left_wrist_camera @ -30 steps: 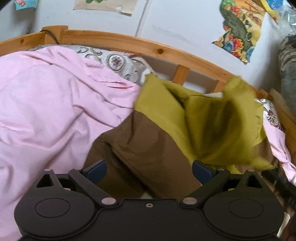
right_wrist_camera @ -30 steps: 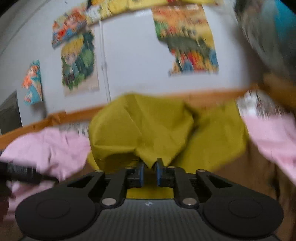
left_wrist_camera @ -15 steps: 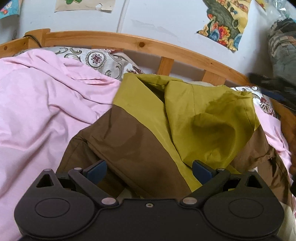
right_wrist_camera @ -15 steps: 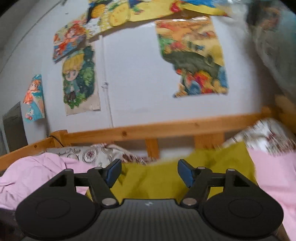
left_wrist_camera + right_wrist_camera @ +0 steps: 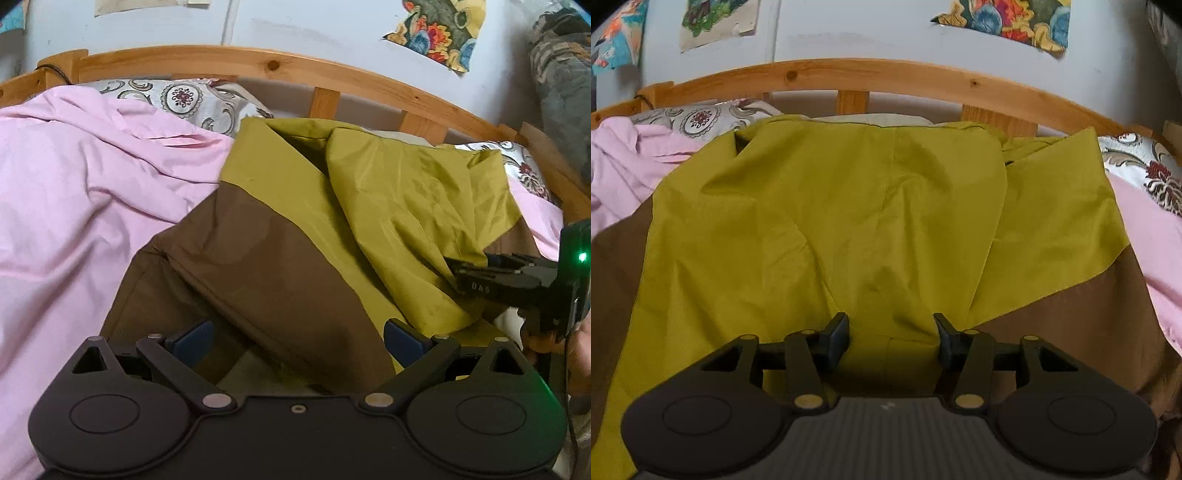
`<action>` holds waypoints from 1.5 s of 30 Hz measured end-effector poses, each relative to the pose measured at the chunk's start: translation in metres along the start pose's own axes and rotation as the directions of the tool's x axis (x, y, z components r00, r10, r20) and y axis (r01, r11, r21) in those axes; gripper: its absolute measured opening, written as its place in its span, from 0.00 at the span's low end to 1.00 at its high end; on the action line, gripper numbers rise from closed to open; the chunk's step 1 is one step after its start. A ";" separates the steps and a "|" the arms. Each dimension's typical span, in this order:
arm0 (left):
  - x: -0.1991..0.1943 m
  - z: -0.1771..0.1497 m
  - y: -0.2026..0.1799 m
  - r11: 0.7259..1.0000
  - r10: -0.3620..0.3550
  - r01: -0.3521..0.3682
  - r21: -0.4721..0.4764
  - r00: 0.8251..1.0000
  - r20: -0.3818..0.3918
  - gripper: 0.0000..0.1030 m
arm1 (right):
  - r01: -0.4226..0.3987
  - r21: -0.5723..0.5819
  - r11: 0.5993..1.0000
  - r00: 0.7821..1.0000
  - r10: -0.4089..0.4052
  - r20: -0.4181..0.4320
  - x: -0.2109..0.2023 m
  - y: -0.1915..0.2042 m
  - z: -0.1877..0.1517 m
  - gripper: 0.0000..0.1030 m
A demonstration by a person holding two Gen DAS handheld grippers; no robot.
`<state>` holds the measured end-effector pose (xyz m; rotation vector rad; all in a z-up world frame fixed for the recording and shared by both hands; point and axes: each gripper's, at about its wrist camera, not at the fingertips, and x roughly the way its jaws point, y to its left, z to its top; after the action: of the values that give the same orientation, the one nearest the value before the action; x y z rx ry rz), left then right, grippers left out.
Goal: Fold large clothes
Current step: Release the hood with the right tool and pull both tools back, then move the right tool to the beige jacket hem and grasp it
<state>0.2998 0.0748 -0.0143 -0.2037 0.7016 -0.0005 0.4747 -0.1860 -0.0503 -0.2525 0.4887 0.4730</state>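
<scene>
Garment (image 5: pixel 295 236), olive-yellow above and brown below, lies rumpled on a pink sheet (image 5: pixel 85 192) beside a patterned pillow (image 5: pixel 184 99), against a wooden bed rail (image 5: pixel 258 66). Left gripper (image 5: pixel 297 334) stands with jaws spread wide over the brown panel, holding nothing. Right gripper (image 5: pixel 891 334) has its jaws partly spread, with a fold of olive cloth lying between them, not pinched. In the left wrist view it (image 5: pixel 495 273) sits at the olive flap's lower edge.
</scene>
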 end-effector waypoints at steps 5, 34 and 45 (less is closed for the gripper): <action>-0.014 -0.016 -0.006 0.998 -0.024 0.024 0.053 1.000 0.001 0.96 | -0.044 0.056 0.997 0.997 0.040 0.059 -0.043 -0.008 -0.002 0.68; -0.132 -0.170 -0.070 0.889 -0.292 0.302 0.345 0.953 -0.082 0.99 | -0.079 -0.522 0.849 0.951 -0.093 -0.295 -0.295 0.089 -0.178 1.00; -0.133 -0.182 -0.083 0.840 -0.327 0.353 0.411 0.935 -0.134 0.99 | 0.157 -0.527 0.835 0.959 -0.257 -0.122 -0.287 0.082 -0.183 0.99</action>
<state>0.0869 -0.0309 -0.0496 0.1014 0.6984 -0.5040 0.1396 -0.2845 -0.0718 -0.8680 0.5060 0.3585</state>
